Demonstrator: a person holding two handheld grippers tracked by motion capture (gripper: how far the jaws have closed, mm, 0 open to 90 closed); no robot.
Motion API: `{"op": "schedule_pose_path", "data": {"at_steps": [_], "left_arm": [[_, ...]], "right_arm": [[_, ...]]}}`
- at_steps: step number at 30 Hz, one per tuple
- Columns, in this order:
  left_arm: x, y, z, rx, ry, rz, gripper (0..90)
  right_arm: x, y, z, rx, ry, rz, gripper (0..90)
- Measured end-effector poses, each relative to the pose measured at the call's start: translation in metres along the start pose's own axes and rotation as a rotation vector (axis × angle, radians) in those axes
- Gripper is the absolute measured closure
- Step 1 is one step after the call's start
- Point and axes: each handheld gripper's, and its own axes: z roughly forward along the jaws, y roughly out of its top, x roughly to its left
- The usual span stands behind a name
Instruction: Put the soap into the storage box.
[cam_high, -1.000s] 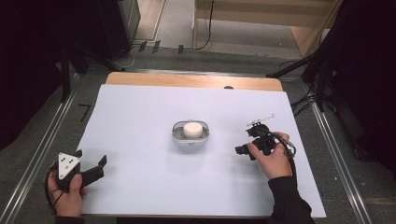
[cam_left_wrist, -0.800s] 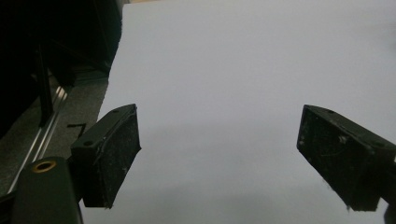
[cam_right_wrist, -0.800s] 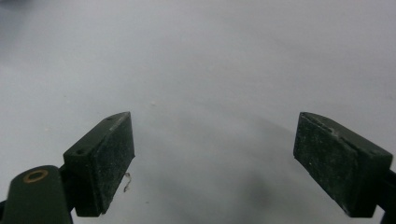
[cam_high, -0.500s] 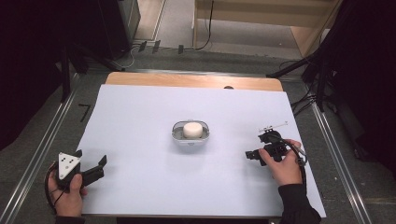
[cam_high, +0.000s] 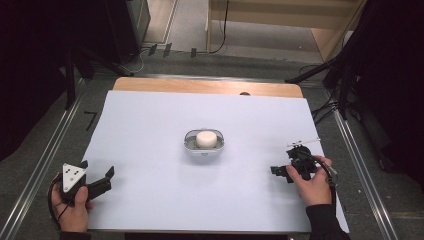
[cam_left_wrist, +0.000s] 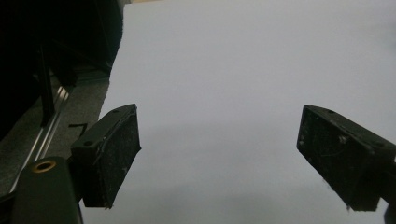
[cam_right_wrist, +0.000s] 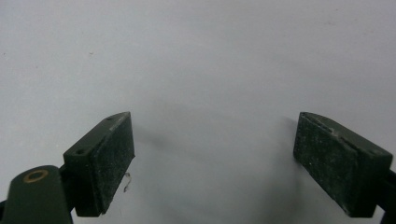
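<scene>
A small clear bowl (cam_high: 203, 146) holding a white round block (cam_high: 205, 138) sits at the middle of the white sheet. My left gripper (cam_high: 102, 179) rests at the sheet's front left corner, held by a hand, with its jaws wide apart and nothing between them. Its own view shows the two pads (cam_left_wrist: 114, 151) spread over bare sheet. My right gripper (cam_high: 276, 171) lies at the front right, jaws pointing left toward the middle, open and empty. The right gripper view shows its pads (cam_right_wrist: 105, 158) wide apart just above the sheet.
The white sheet (cam_high: 150, 125) covers a wooden table whose far edge (cam_high: 205, 87) shows. Metal rails (cam_high: 40, 165) run along both sides. Dark stands and cables (cam_high: 335, 100) crowd the floor at the far right and far left.
My right gripper has drawn back toward the front right, away from the bowl. The left gripper has stayed in place.
</scene>
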Motion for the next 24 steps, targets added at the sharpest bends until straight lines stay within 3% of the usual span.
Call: {"op": "schedule_pose_path", "data": {"at_steps": [24], "left_arm": [[0.001,0.0,0.0,0.0,-0.007,-0.007,13.9]], "right_arm": [[-0.019,-0.039,-0.02,-0.202,-0.016,-0.008,10.6]]}}
